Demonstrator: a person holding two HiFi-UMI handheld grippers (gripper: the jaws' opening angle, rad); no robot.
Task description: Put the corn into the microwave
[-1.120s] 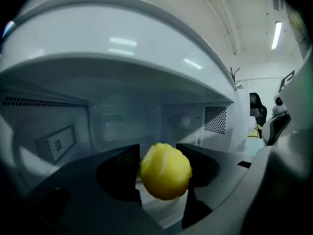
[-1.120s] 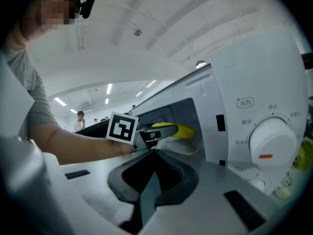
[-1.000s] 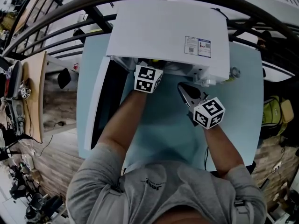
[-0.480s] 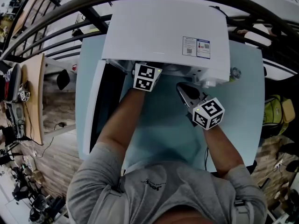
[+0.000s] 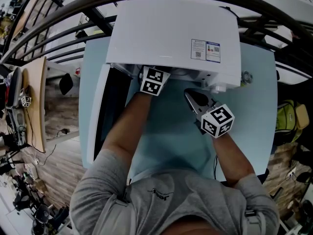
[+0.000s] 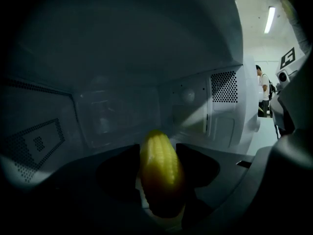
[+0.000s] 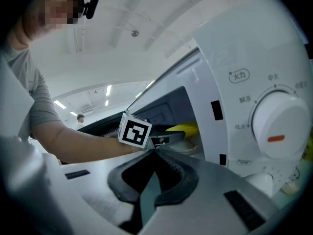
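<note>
The yellow corn [image 6: 159, 173] sits lengthwise between the dark jaws of my left gripper [image 6: 159, 160], which is shut on it inside the dim cavity of the white microwave [image 5: 176, 33]. In the head view only that gripper's marker cube [image 5: 155, 81] shows at the cavity mouth. The right gripper view catches the corn [image 7: 183, 129] just inside the opening. My right gripper [image 5: 193, 98] hangs in front of the control panel with its jaws shut and nothing in them.
The microwave door [image 5: 100, 111] stands open to the left over the light blue table [image 5: 171, 136]. A round dial [image 7: 276, 124] is on the panel at the right. A person [image 6: 264, 89] stands far behind. A backpack [image 5: 286, 116] lies right of the table.
The left gripper's cube has edged a little further in under the microwave's top edge, with the corn still held. The right gripper has kept still.
</note>
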